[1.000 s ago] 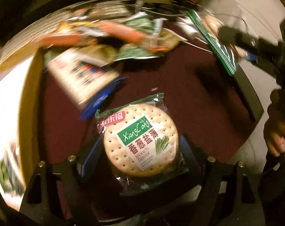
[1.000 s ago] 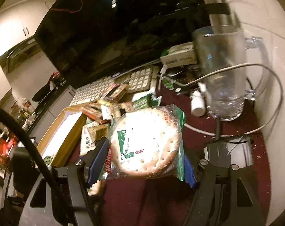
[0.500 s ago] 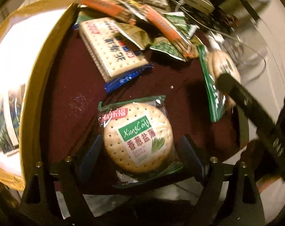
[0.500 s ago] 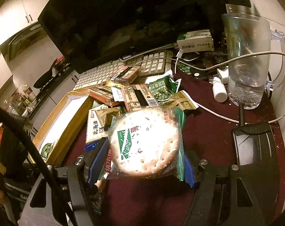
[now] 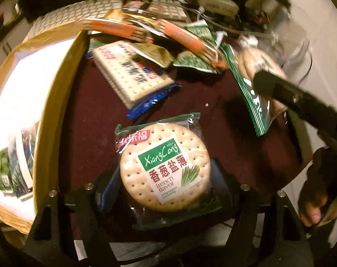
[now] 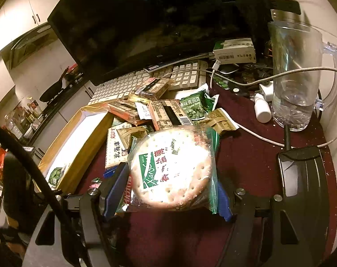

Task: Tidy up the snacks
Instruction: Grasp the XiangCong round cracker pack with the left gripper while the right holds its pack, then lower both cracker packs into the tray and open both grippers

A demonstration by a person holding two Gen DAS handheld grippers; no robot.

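My left gripper [image 5: 165, 178] has a round XiangCong cracker pack [image 5: 166, 169] between its blue pads, low over the dark red table; its jaws are closing on the pack. My right gripper [image 6: 168, 182] is shut on a second round cracker pack [image 6: 170, 166], held above the table. In the left wrist view this pack [image 5: 250, 66] and a black finger [image 5: 279, 91] show at the right. A yellow-walled box [image 5: 57, 102] with a white inside stands to the left, with a few snack packs in its near corner. A pile of snacks [image 6: 164, 113] lies beyond both grippers.
The pile holds a square cracker pack in a blue wrapper [image 5: 132, 75], orange bars [image 5: 115, 27] and green pea packets [image 6: 195, 106]. Behind stand a keyboard [image 6: 128, 84] and a dark monitor [image 6: 146, 22]. At the right are a glass mug [image 6: 293, 77], a white cable [image 6: 257, 133] and a person's hand [image 5: 313, 200].
The left wrist has rolled, so the box and pile swung round while its pack stayed between the pads. The right gripper has shifted sideways with its pack; the mug now sits further right.
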